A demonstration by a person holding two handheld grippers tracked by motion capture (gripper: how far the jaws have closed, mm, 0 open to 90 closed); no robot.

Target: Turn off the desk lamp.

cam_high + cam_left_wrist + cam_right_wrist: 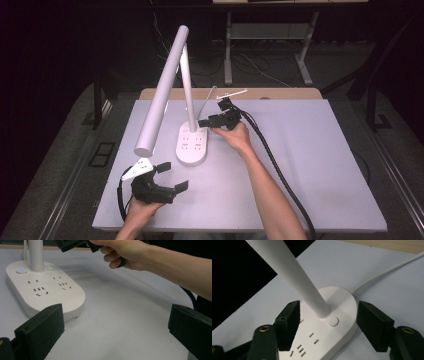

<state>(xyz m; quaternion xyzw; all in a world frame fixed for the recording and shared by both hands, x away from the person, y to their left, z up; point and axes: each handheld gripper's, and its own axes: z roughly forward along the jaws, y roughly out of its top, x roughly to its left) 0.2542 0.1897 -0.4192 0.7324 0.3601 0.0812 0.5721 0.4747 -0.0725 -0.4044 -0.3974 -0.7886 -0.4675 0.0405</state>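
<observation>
Approach step: right gripper, jaws half-open and empty, straddles the white oval lamp base; next, press its round button. Left gripper waits wide open, empty.

White desk lamp upright on table, oval socket base

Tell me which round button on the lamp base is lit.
The button left of the stem in the left gripper view: it glows blue. The other button, right of the stem, is plain white.
</observation>
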